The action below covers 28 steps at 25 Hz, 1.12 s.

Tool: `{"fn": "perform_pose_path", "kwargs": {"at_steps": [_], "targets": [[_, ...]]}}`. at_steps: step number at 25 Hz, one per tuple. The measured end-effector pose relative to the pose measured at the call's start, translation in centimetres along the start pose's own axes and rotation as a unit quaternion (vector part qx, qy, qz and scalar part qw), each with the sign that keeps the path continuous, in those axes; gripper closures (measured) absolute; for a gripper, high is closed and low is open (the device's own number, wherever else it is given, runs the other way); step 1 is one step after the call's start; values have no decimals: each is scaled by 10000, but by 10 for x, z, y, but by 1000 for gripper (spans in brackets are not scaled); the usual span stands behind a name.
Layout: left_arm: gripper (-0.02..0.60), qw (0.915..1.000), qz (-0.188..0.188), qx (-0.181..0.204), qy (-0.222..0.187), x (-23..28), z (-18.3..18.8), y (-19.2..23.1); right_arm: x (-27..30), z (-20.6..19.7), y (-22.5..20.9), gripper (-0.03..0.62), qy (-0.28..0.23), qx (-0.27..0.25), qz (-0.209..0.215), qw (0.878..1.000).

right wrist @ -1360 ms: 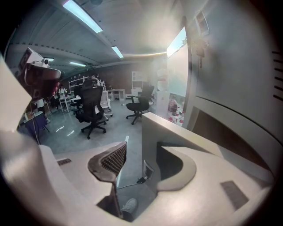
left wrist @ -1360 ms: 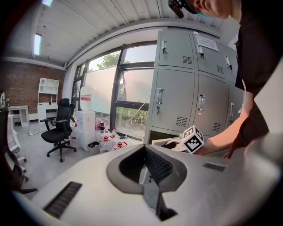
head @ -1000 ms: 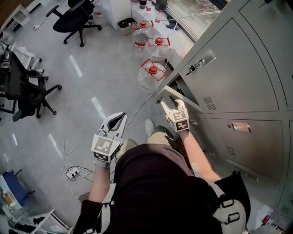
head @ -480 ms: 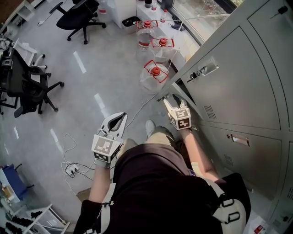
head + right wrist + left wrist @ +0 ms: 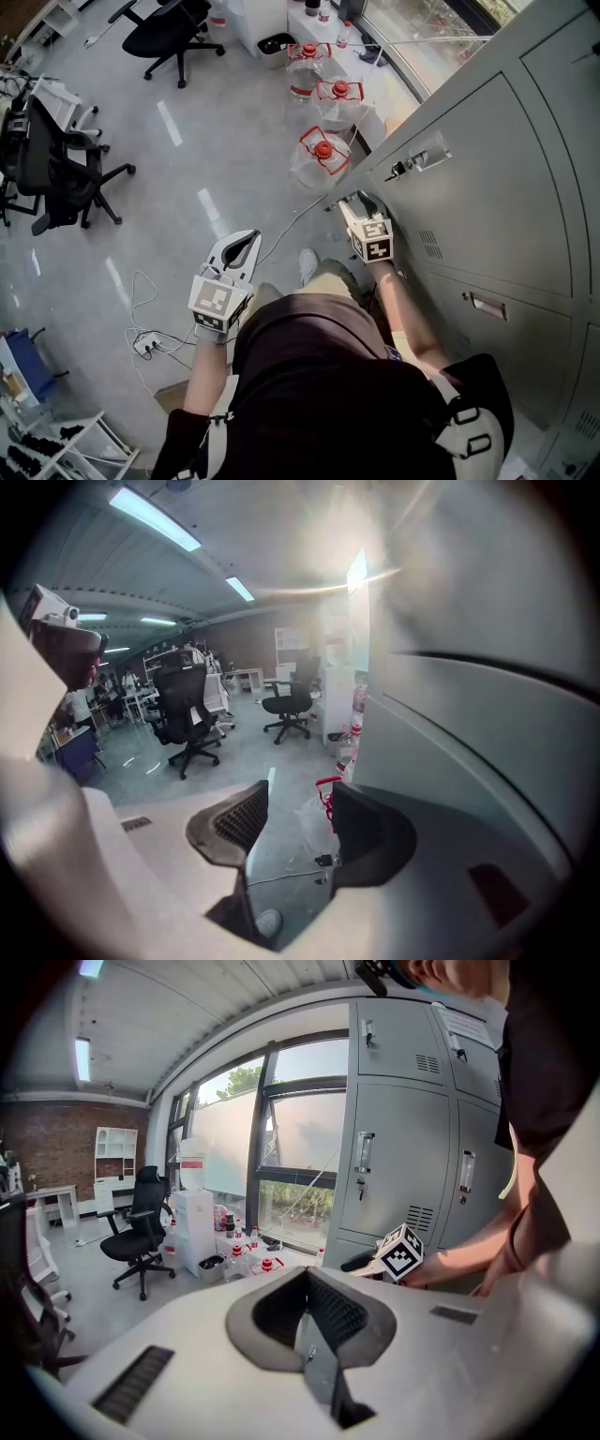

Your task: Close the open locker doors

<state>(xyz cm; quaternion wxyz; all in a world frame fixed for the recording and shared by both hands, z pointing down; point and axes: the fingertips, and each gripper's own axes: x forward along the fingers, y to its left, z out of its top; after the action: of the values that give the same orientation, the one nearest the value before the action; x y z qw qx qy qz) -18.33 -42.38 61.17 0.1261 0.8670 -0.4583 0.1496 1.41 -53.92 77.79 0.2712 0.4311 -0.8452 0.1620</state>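
Where the locker door [image 5: 422, 714] stands: in the lowest row of the grey locker bank, down by the floor [image 5: 178, 178], swung almost flush with its frame. Whether it has latched I cannot tell.
Right gripper [image 5: 358, 204]: its jaws are partly apart with nothing between them. Only floor and a red-capped water jug [image 5: 323, 803] show through the gap. Its outer side lies against or just beside the door face, near the free edge.
Left gripper [image 5: 242, 248]: its jaws are together and hold nothing. It hangs well away from the lockers, over the floor.
Door's feel: probably thin painted sheet steel, light and stiff, swinging freely on its hinges. The smooth paint would likely let the pads skid.
Where to take it: no grasp seems needed. A flat push at the free edge, far from the hinge, gives the most leverage.
Caution: a light door may bounce off its catch, so a firm, steady press right to the end seems wise, with the jaw tips kept clear of the closing gap.
Neighbour: the taller door above [image 5: 487, 187] looks shut.
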Motion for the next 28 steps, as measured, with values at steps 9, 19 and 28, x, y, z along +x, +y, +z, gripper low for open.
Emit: {"fn": "perform_pose_path", "kwargs": {"at_steps": [9,19,28], "targets": [[575,10000,-7,4,-5,12,5,0,6,0,-9,385,70,69,14,10000],[574,10000,2,-7,-86,10,9,0,1,0,-6,385,112,83,28,9999],[574,9998,-41,37,-203,-11,8,-4,-29,26,26,387,-279,128,225,9993]]}}
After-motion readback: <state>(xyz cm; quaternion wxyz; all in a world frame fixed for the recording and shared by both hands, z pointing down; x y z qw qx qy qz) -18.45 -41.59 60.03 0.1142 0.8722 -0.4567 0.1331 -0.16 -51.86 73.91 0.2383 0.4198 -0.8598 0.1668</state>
